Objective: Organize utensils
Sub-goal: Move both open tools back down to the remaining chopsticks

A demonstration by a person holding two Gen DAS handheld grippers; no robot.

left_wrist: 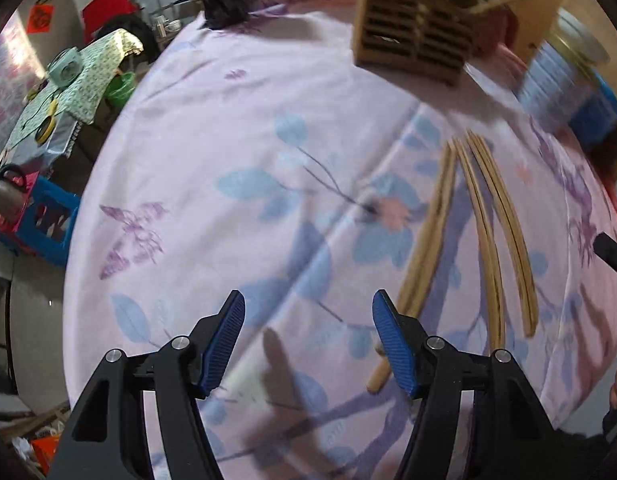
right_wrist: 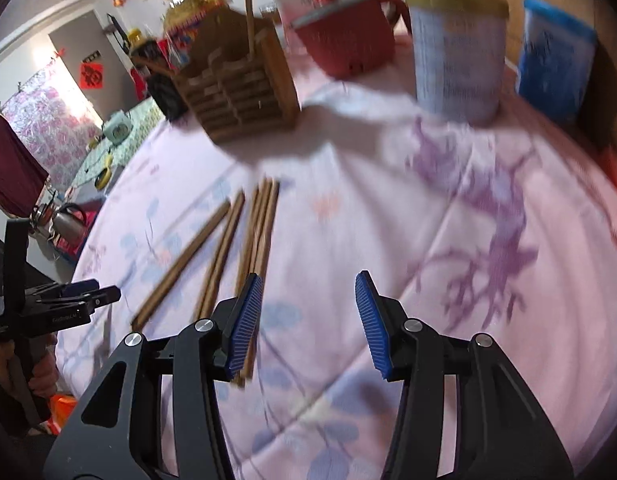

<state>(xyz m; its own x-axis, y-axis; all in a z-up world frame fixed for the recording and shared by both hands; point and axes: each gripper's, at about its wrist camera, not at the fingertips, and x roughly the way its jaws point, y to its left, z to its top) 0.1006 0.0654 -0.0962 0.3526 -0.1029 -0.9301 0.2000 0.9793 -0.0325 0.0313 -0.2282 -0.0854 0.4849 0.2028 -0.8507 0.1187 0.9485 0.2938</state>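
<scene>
Pink floral cloth (left_wrist: 236, 128) covers the table under both grippers. In the left wrist view, the left gripper (left_wrist: 308, 340) hangs over bare cloth with its blue-padded jaws spread wide and nothing between them. Just right of it the wooden chopsticks (left_wrist: 484, 236) lie loose on the cloth in a shallow fan, one near end passing behind the right-hand pad. Farther back, well apart from the chopsticks, stands the slatted wooden utensil holder (left_wrist: 412, 36), with a single stick poking out of its top, and right of that a tin can (left_wrist: 564, 76) with a blue label.

In the right wrist view, the chopsticks (right_wrist: 228, 256) lie left of centre, their near ends running behind the left pad. The right gripper (right_wrist: 308, 320) is likewise spread and empty above the cloth. Behind stand the holder (right_wrist: 240, 92), a red pot (right_wrist: 348, 36) and the can (right_wrist: 456, 52).
</scene>
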